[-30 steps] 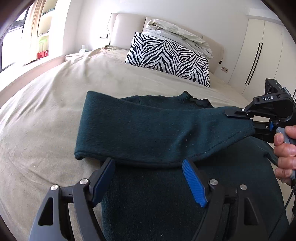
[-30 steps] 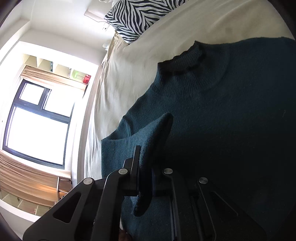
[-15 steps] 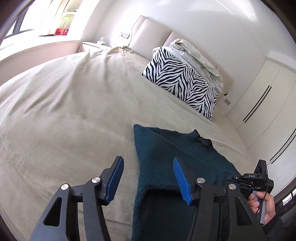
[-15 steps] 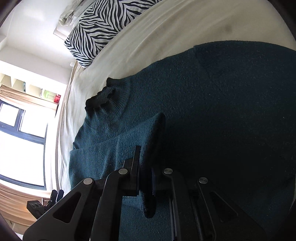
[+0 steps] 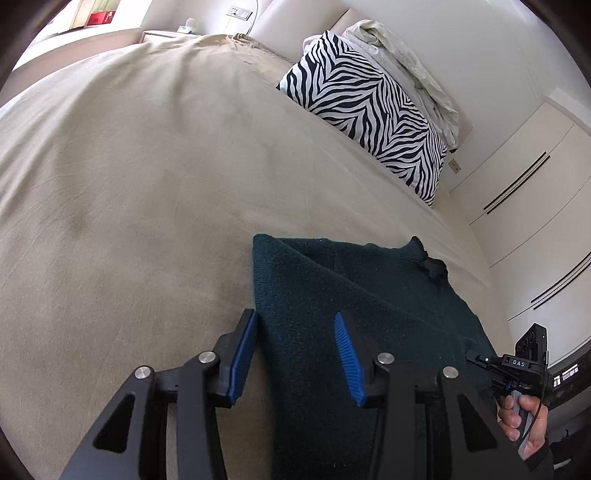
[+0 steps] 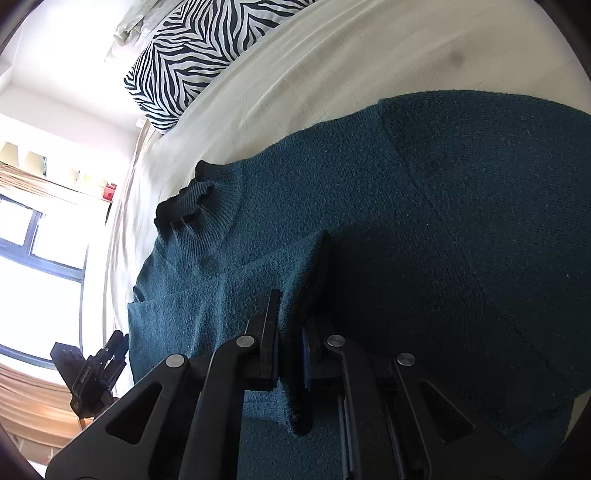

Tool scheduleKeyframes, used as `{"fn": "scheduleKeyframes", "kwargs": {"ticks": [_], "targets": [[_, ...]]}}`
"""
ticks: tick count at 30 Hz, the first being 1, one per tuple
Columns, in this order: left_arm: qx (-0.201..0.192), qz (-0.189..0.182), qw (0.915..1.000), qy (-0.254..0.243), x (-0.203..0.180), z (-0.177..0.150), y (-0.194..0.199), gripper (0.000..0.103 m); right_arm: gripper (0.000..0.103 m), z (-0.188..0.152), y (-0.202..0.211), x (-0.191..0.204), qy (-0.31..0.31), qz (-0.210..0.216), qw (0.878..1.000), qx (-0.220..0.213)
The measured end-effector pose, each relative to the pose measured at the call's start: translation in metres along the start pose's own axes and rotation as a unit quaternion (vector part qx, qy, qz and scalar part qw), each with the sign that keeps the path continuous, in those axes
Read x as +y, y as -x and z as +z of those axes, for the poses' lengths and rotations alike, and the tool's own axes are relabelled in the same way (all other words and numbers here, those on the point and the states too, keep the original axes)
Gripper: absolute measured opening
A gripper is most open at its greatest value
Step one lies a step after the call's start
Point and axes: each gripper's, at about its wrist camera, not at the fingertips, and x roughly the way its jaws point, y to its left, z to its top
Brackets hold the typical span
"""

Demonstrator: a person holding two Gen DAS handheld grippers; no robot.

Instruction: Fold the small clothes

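A dark teal sweater (image 5: 369, 314) lies flat on the beige bed (image 5: 147, 184), its collar (image 5: 424, 258) toward the pillows. My left gripper (image 5: 295, 350) hovers at the sweater's folded left edge. Its blue pads (image 5: 243, 354) are apart and closing, with the edge between them, unpinched. In the right wrist view the sweater (image 6: 480, 221) fills the frame, collar (image 6: 184, 206) at left. My right gripper (image 6: 291, 332) is shut on a fold of sleeve fabric (image 6: 295, 266) held over the sweater's body. A hand (image 5: 524, 421) holds the right gripper (image 5: 480, 360) at the sweater's right side.
A zebra-striped pillow (image 5: 369, 122) and crumpled pale bedding (image 5: 406, 55) lean on the headboard. White wardrobe doors (image 5: 535, 221) stand to the right, a nightstand (image 5: 162, 35) at the far left. A bright window (image 6: 33, 258) lies beyond the bed; the left gripper (image 6: 118, 345) shows below it.
My left gripper swung left, away from the sleeve stretched across the sweater, to the sweater's left edge, and its jaws narrowed. The right gripper carried the sleeve end lower over the sweater, then held.
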Motion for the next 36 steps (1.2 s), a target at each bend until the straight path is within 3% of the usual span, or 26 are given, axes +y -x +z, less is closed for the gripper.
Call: {"fn": "scheduleKeyframes", "kwargs": {"ticks": [4,7,12,16,19,20,24,26,30,32,36], "targets": [[0.007,0.027,0.9986,-0.045,-0.005,0.001,-0.012,0.041,0.008,-0.002,0.002,0.001,0.002,-0.001,1.0,-0.002],[0.01,0.03,0.9985,-0.045,-0.008,0.004,-0.008,0.041,0.008,0.001,0.001,-0.005,-0.024,0.014,1.0,-0.001],[-0.033,-0.004,0.9987,-0.037,-0.017,0.025,0.017,0.041,0.01,0.0,0.009,-0.01,-0.051,0.022,0.998,-0.013],[-0.016,-0.04,0.9982,-0.041,-0.02,0.029,0.005,0.041,0.019,-0.001,0.026,-0.016,-0.064,0.01,0.996,-0.054],[0.022,-0.032,0.9989,-0.028,-0.009,0.015,-0.019,0.04,0.019,-0.003,0.034,-0.022,-0.074,0.03,0.995,-0.065],[0.018,-0.039,0.9988,-0.025,-0.004,0.011,-0.021,0.036,0.019,-0.005,0.037,-0.02,-0.068,0.043,0.994,-0.068],[0.013,-0.045,0.9987,-0.018,-0.002,0.007,-0.01,0.036,0.019,-0.022,0.037,0.005,-0.023,0.1,0.993,-0.053],[0.013,-0.042,0.9984,-0.034,-0.008,0.001,-0.002,0.041,0.019,-0.032,0.026,0.017,-0.002,0.099,0.995,-0.029],[0.024,-0.032,0.996,-0.08,-0.021,-0.028,0.012,0.041,0.019,-0.044,0.005,0.011,-0.009,0.092,0.996,-0.005],[0.018,-0.018,0.9942,-0.105,-0.028,-0.043,0.023,0.049,0.019,-0.048,0.008,0.0,-0.03,0.112,0.993,-0.015],[0.015,0.008,0.9891,-0.147,-0.04,-0.067,0.041,0.058,0.019,-0.058,0.034,-0.015,-0.046,0.108,0.992,-0.049]]}}
